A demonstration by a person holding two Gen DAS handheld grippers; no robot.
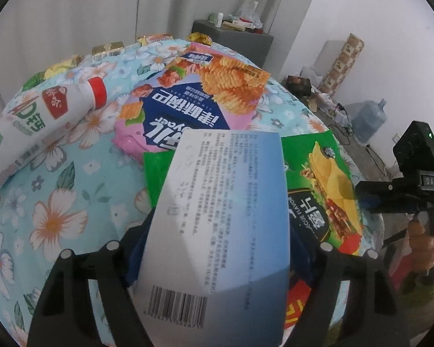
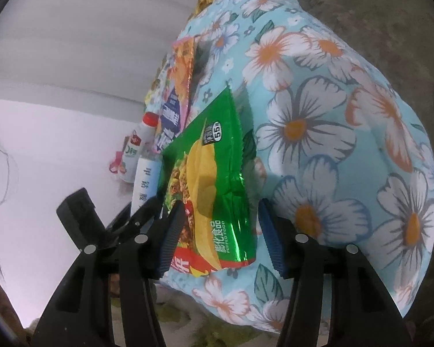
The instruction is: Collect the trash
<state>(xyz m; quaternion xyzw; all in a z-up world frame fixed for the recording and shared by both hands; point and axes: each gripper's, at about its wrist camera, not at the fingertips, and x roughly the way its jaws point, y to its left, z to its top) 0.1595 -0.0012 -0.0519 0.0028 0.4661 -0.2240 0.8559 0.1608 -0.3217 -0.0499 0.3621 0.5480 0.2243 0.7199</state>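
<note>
My left gripper [image 1: 217,248] is shut on a plastic bottle [image 1: 222,202] with a white and blue printed label and a barcode; the bottle fills the span between the blue pads. The same bottle [image 2: 146,179] shows at the left of the right wrist view. A green chip bag [image 2: 211,179] lies on the floral tablecloth [image 2: 332,115], and my right gripper [image 2: 221,231] stands open around its near end. The left pad touches the bag's edge; the right pad is apart from it. In the left wrist view the green chip bag [image 1: 327,190] lies partly under the bottle.
A pink and blue chip bag [image 1: 193,101] lies beyond the green one. A white drink bottle with a red cap [image 1: 43,121] lies on its side at the left. Gold wrappers [image 1: 107,47] sit along the far edge. A hand [image 1: 422,240] is at the right; a grey cabinet [image 1: 234,37] stands behind.
</note>
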